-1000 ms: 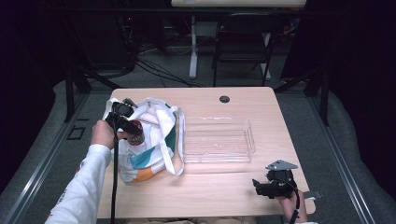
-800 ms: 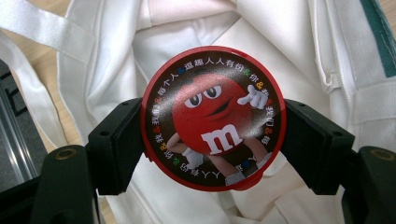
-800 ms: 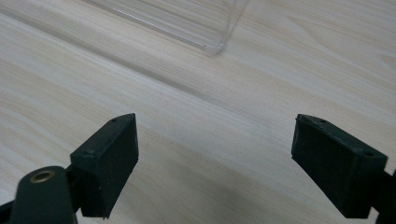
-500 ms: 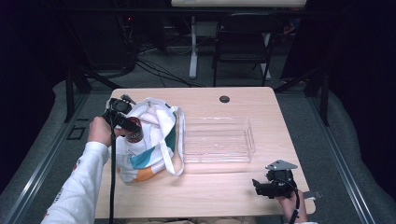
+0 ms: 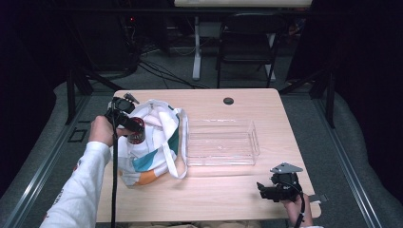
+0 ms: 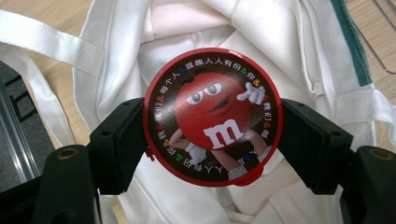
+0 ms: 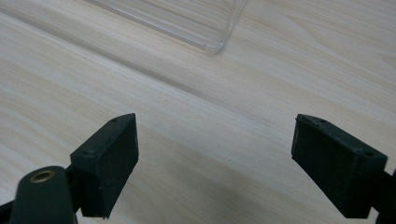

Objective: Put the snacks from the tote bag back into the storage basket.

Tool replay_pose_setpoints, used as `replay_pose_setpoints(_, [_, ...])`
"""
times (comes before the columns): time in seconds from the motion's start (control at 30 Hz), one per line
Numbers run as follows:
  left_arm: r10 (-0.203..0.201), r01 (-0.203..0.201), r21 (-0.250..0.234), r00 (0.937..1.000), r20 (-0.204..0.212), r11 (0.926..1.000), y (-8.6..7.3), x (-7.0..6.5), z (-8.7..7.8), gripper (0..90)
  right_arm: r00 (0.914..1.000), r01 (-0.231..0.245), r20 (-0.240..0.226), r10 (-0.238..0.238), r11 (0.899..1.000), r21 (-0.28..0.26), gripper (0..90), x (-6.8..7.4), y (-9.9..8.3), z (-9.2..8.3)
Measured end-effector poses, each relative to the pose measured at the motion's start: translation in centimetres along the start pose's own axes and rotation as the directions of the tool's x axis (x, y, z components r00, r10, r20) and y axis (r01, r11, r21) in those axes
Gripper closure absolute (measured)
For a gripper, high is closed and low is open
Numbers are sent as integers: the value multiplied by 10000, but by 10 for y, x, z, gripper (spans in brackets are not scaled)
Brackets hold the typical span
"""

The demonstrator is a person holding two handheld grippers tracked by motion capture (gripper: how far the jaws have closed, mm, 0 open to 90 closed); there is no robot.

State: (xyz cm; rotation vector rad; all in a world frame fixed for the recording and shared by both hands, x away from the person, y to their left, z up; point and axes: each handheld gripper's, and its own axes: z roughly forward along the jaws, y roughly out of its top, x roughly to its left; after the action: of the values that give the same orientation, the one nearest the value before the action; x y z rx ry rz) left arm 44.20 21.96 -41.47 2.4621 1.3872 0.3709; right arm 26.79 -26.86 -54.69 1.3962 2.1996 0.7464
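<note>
Little has shifted: left gripper (image 6: 212,135) jaws clamp the red candy tin (image 6: 212,116) above the bag (image 5: 152,142); its smooth rim could slip. Right gripper (image 7: 229,163) gapes empty.

From up here I see the desk (image 5: 237,190), pale wood grain with rounded corners, and a small dark round cap (image 5: 228,100) set into it near the far edge. A clear plastic tray (image 5: 221,142) sits near the middle of the desk, long side across, with nothing in it that I can make out. Beyond the desk stands a dark folding chair (image 5: 247,42), and beside it a white leg (image 5: 196,47) of another table. Black cables (image 5: 157,71) trail over the grey floor (image 5: 304,114) behind. A dark metal frame (image 5: 76,85) stands at the left.
</note>
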Motion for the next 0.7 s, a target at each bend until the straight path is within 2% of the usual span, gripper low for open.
replay_pose_setpoints(0.3, [105, -105, -62, 9999, -17, 9999, 5, -2, -10, 271, 10000, 1, 20, -1, 10000, -36, 143, 0, 0, 0])
replay_pose_setpoints(0.7, [269, -266, -198, 9995, 157, 9995, 13, -5, -21, 271, 10000, -13, -2, 13, 10000, -19, 143, 0, 0, 0])
